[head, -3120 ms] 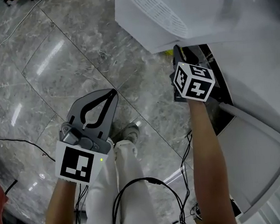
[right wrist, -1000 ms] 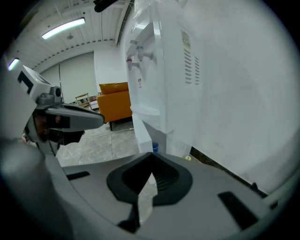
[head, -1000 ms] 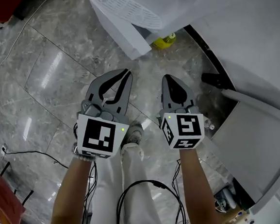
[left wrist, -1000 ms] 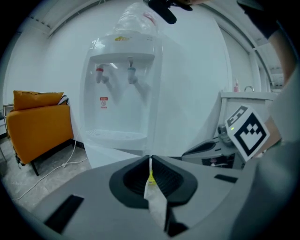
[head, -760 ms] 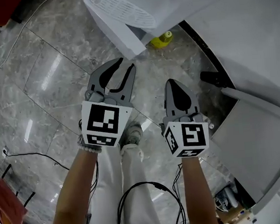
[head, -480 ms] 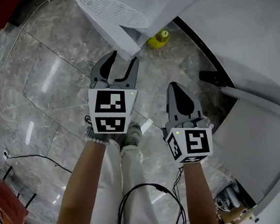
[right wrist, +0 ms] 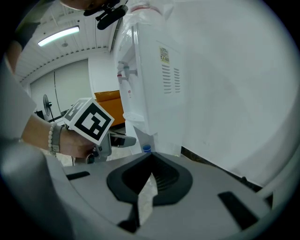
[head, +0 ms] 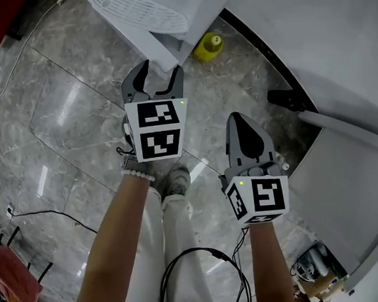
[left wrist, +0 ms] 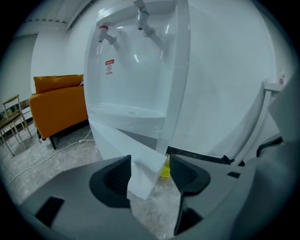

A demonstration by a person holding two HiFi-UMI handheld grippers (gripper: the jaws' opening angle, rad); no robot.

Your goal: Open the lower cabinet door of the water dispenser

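Note:
The white water dispenser (head: 186, 6) stands at the top of the head view, its drip tray (head: 135, 2) jutting out. Below the tray, the lower door panel (head: 165, 45) ends in a corner near the floor. My left gripper (head: 160, 74) points at that corner with its jaws opening. In the left gripper view the door's corner (left wrist: 138, 180) lies between the left gripper's (left wrist: 149, 176) pads without being pressed. My right gripper (head: 237, 118) hangs shut and empty over the floor, right of the left one. The right gripper (right wrist: 149, 168) sees the dispenser's (right wrist: 150, 84) vented side.
A yellow bottle (head: 207, 45) stands on the floor beside the dispenser's base. A large white panel (head: 350, 185) angles in at the right. Cables (head: 185, 259) and the person's shoe (head: 176, 181) lie below my hands. An orange sofa (left wrist: 58, 105) stands to the left.
The left gripper moved up the head view toward the dispenser's lower corner and its jaws went from shut to wide apart. The right gripper drifted slightly down and right, still shut.

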